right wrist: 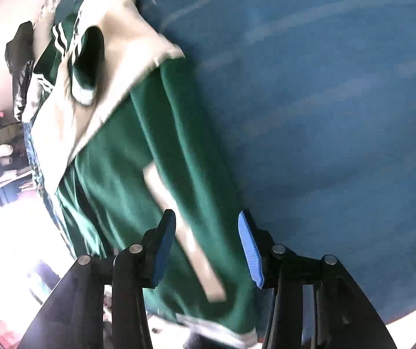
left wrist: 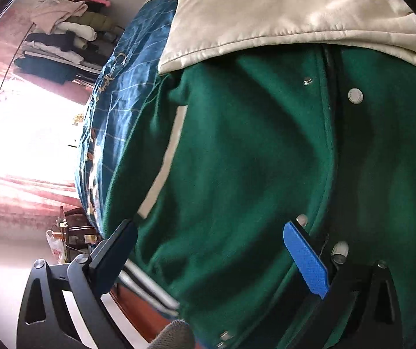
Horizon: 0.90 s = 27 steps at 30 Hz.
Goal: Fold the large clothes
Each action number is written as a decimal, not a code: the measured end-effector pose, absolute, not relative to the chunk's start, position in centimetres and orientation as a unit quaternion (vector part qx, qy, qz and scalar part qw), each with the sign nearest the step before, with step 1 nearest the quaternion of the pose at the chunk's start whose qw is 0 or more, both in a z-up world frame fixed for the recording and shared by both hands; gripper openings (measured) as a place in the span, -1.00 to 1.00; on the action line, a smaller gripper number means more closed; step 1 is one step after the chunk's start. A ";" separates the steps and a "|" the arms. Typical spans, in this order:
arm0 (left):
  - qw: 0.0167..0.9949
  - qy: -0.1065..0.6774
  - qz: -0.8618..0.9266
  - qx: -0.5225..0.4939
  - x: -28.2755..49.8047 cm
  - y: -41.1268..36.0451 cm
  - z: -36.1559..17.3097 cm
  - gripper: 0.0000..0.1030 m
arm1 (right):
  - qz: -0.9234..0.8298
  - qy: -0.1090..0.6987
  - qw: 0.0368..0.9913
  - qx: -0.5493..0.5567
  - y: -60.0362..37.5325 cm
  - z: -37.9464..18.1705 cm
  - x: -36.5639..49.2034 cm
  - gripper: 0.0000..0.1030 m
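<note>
Both your grippers, left (left wrist: 211, 250) and right (right wrist: 206, 245), gape wide over the jacket (left wrist: 237, 160), whose hem lies nearest.

A: What colour is the jacket (left wrist: 237, 151)?

B: Deep green in the body, with cream sleeves (left wrist: 289, 20) and a cream strip at the pocket (right wrist: 179, 232). The hem band (left wrist: 147, 288) is green with white and black stripes, and the snaps (left wrist: 355, 96) are silvery white.

A: And the bed cover (right wrist: 324, 116) under it?

B: Blue, crossed by thin pale lines in a check.

A: The claws?

B: The left claw (left wrist: 211, 250) and the right claw (right wrist: 206, 244) both have bright blue pads on black frames.

A: In the background?

B: Pinkish-red curtains (left wrist: 19, 200), and a clothes pile (left wrist: 62, 35) in beige, olive, white, black and pink.
</note>
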<state>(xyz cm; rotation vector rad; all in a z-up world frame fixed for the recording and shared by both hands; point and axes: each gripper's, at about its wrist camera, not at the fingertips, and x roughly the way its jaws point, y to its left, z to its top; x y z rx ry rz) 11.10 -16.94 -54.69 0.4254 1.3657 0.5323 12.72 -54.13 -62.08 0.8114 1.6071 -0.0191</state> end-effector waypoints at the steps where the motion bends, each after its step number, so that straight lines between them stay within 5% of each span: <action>1: 0.723 0.617 0.242 0.196 11.5 -17.1 -55.6 1.00 | -0.006 0.697 0.631 0.341 -53.9 -62.9 14.3 -0.09; 2: 0.720 0.614 0.247 0.209 11.8 -17.2 -56.6 1.00 | -0.007 0.695 0.640 0.328 -53.8 -63.4 15.4 -0.12; 3: 0.714 0.615 0.249 0.224 12.1 -17.4 -57.9 1.00 | -0.030 0.695 0.657 0.292 -53.9 -63.8 16.4 -0.58; 4: 0.712 0.616 0.246 0.231 12.3 -17.4 -58.5 1.00 | -0.045 0.699 0.656 0.280 -54.2 -64.4 17.1 -0.83; 6: 0.718 0.608 0.243 0.236 12.5 -17.4 -59.0 1.00 | -0.058 0.706 0.638 0.300 -54.9 -65.0 17.3 -0.90; 11: 0.727 0.603 0.245 0.219 12.6 -16.7 -58.8 1.00 | -0.051 0.749 0.630 0.198 -52.4 -62.4 18.5 -0.72; 15: 0.725 0.607 0.253 0.205 13.2 -16.3 -58.8 1.00 | -0.024 0.744 0.633 0.214 -52.7 -60.2 17.7 -0.12; 16: 0.725 0.606 0.257 0.204 13.3 -16.3 -58.8 1.00 | -0.025 0.737 0.642 0.209 -52.8 -59.7 17.6 -0.11; 21: 0.727 0.596 0.281 0.191 13.0 -16.3 -58.0 1.00 | -0.036 0.715 0.671 0.195 -53.8 -61.5 19.6 -0.14; 22: 0.727 0.592 0.289 0.194 12.8 -16.4 -57.8 1.00 | -0.061 0.712 0.681 0.160 -54.2 -62.2 20.1 -0.63; 23: 0.726 0.584 0.301 0.202 12.6 -16.7 -57.4 1.00 | -0.075 0.716 0.676 0.155 -54.9 -63.2 20.5 -0.75; 27: 0.718 0.574 0.328 0.216 11.6 -18.0 -56.1 1.00 | -0.072 0.727 0.664 0.157 -55.7 -63.5 20.8 -0.77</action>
